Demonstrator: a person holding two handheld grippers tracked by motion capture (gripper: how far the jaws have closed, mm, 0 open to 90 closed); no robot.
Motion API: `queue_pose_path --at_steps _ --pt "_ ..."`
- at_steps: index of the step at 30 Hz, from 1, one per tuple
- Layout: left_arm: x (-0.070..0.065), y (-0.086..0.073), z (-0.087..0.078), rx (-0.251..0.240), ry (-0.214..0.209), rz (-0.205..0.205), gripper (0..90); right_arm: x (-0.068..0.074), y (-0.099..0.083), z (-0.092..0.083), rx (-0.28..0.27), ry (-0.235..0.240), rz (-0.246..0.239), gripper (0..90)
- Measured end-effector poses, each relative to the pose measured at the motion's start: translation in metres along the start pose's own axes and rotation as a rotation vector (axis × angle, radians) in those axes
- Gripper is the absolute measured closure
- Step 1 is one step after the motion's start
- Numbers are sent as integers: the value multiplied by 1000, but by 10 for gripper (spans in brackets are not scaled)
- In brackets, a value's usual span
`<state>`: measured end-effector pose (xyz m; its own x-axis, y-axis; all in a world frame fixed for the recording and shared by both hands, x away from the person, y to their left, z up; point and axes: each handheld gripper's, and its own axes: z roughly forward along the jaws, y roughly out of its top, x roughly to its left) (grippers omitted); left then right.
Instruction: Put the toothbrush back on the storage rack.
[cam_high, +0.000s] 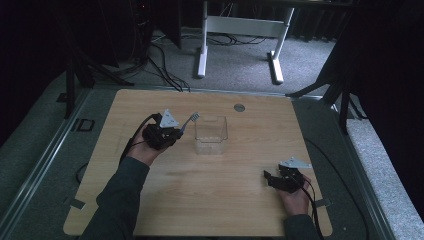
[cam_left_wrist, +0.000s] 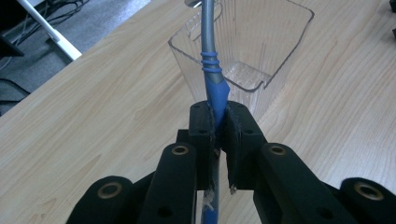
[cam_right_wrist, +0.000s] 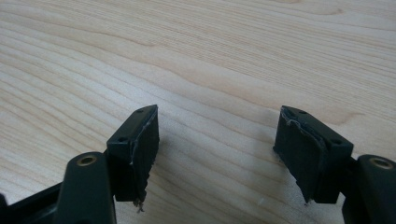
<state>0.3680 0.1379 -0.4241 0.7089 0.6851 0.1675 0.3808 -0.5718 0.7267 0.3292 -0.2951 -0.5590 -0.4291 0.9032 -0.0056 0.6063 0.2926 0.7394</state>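
Left of frame centre, the left gripper (cam_high: 176, 131) is clamping a blue-handled utensil (cam_left_wrist: 212, 81) beside the clear plastic container (cam_high: 211, 134), probably needing lowering inside, while the right gripper (cam_right_wrist: 217, 154) is idling wide open lower right.

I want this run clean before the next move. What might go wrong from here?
The left gripper pinches only the blue handle of the toothbrush, so the long brush might pivot in the jaws. The clear container stands unsteadied; the right gripper is open and apart from it, so a nudge may tip or slide it.
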Motion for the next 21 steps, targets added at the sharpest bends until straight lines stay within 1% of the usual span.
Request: queue_pose_path --at_steps 3,6,11,14,21 --pt "3 1 -2 -25 -2 -16 819 0 0 0 0 0 0 302" --pt "5 2 -4 -40 -5 -30 819 0 0 0 0 0 0 302" --pt "7 3 -6 -54 -8 -43 819 0 0 0 -1 0 0 302" --pt "8 5 -7 -74 -15 -56 819 0 0 0 -1 0 0 302" --pt "7 8 -6 -91 -17 -66 818 0 0 0 -1 1 -2 302"
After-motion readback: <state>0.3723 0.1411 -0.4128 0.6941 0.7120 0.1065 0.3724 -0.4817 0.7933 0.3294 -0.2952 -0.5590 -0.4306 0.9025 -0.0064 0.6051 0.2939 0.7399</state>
